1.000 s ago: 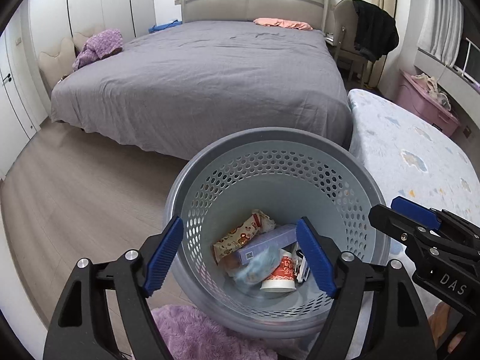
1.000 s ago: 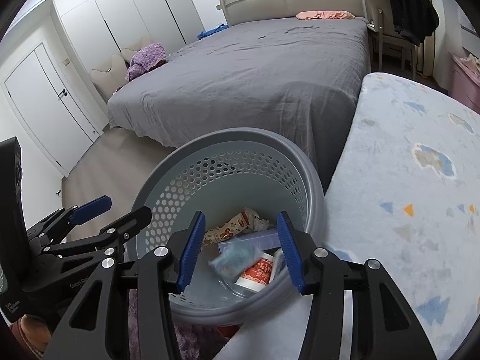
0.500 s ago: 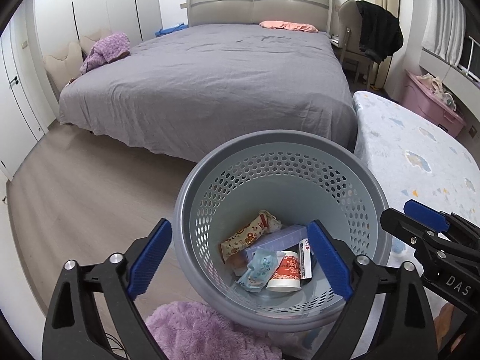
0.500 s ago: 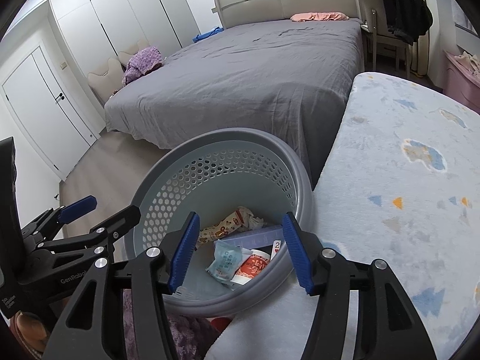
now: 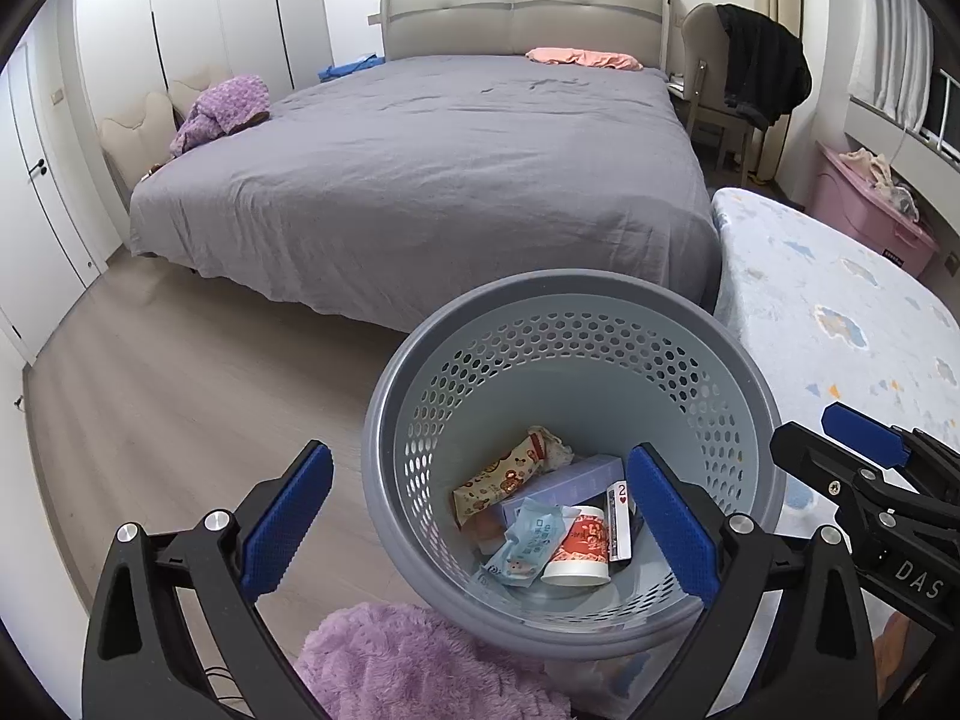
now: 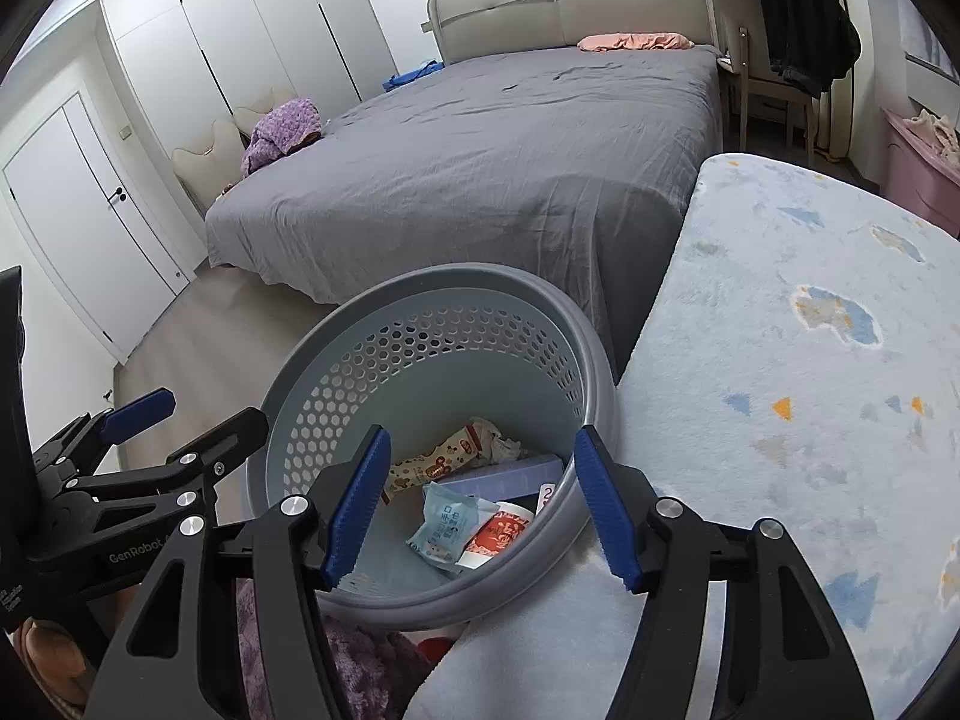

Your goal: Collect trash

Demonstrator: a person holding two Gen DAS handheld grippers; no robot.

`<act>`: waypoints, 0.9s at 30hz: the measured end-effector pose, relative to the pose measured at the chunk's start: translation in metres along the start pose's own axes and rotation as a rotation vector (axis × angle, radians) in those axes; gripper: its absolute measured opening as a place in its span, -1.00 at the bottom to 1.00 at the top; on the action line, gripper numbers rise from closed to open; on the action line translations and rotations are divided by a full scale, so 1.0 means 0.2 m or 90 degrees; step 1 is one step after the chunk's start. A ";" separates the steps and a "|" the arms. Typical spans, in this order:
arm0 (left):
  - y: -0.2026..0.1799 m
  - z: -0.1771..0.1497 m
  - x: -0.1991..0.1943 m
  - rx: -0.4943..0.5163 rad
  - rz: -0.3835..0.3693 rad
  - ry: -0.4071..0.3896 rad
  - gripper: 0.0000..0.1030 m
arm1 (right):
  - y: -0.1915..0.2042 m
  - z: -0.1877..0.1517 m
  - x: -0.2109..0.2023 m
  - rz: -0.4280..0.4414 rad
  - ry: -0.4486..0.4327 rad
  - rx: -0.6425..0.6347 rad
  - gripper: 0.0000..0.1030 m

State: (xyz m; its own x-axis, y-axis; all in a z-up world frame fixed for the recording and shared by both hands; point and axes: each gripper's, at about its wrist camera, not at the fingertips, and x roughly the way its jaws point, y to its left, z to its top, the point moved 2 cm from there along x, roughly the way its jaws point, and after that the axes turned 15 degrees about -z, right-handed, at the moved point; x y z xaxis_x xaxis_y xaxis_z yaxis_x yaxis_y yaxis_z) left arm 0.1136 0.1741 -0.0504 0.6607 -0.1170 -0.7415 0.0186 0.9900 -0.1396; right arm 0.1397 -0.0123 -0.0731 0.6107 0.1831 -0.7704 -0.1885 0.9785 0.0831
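A grey perforated waste basket (image 5: 570, 282) stands on the floor beside the bed. Inside lie a snack wrapper (image 5: 504, 474), a pale purple box (image 5: 564, 483), a light-blue packet (image 5: 528, 540), a red-and-white cup (image 5: 579, 546) and a playing card (image 5: 621, 516). My left gripper (image 5: 477, 462) hovers over the basket's near rim, its jaws opening wide with nothing held. My right gripper (image 6: 480, 438) hangs above the basket (image 6: 456, 273) from the right side, jaws opening and empty, with the packet (image 6: 447, 519) lying below them. Each gripper shows in the other's view: the right gripper (image 5: 807, 426) and the left gripper (image 6: 201, 414).
A grey-covered bed (image 5: 450, 168) fills the back. A pale blue patterned fleece surface (image 6: 810, 360) lies right of the basket. Purple fluffy fabric (image 5: 408, 666) sits just below the near rim. A pink bin (image 5: 870, 222) and a chair with a black jacket (image 5: 756, 66) stand far right. Wood floor (image 5: 180, 390) spreads left.
Both grippers' jaws have spread wider. The light-blue packet, blurred between the right jaws a second ago, now rests in the basket on the other trash.
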 end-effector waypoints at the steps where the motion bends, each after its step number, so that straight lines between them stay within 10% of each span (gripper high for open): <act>1: 0.00 0.00 0.00 0.000 0.001 0.000 0.87 | 0.00 0.00 0.00 0.000 0.000 0.000 0.19; 27: 0.02 -0.01 -0.01 -0.002 0.017 0.005 0.87 | 0.01 -0.01 -0.03 -0.003 -0.005 -0.005 0.25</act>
State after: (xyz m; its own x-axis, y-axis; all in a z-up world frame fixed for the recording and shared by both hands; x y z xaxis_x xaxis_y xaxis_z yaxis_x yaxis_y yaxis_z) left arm 0.1110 0.1784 -0.0517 0.6546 -0.0909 -0.7505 -0.0020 0.9925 -0.1220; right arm 0.1349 -0.0111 -0.0700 0.6170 0.1797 -0.7662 -0.1924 0.9785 0.0745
